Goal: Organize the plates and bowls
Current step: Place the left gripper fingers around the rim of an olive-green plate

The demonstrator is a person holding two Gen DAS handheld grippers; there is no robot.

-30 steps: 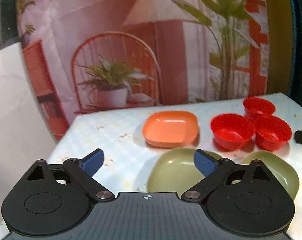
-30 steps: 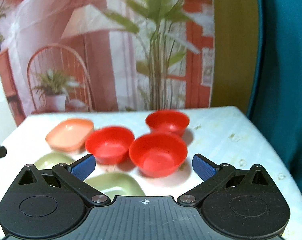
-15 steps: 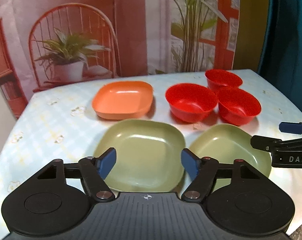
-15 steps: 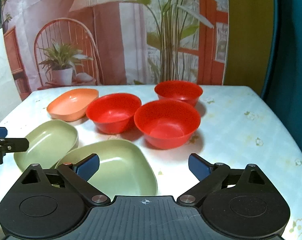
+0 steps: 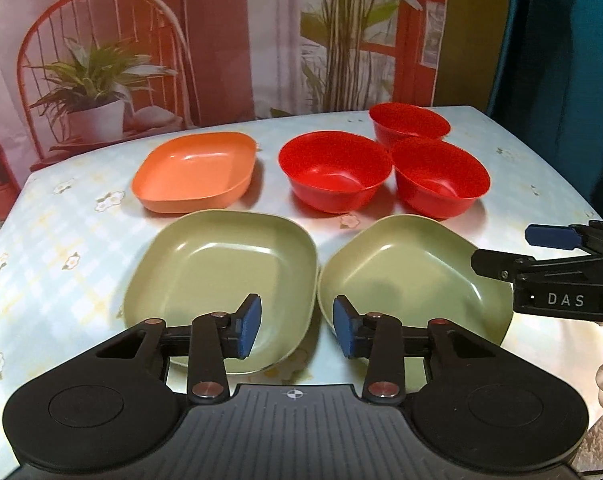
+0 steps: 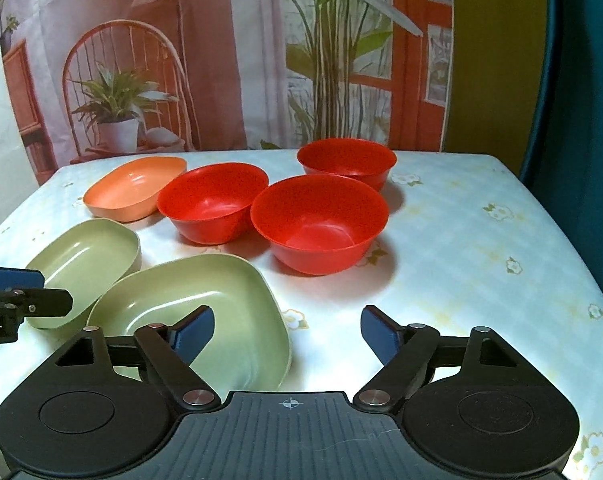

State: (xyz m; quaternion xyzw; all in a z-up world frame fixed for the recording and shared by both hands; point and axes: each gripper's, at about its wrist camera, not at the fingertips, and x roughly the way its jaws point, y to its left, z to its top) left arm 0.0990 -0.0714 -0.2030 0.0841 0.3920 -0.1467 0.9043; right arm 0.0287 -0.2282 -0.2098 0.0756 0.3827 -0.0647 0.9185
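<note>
bowls (image 6: 319, 224) crowd behind green plates (image 6: 197, 312).

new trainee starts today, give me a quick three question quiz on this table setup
1. How many red bowls stand on the table?
2. True or false: the orange plate is stacked on a green plate.
3. Which dish lies nearest the left gripper: A) left green plate B) far red bowl C) orange plate?

Key
1. Three: one on the left, one on the right, one behind.
2. False; it sits alone on the tablecloth.
3. A; one fingertip hangs over that plate, the other over the right green plate.
</note>
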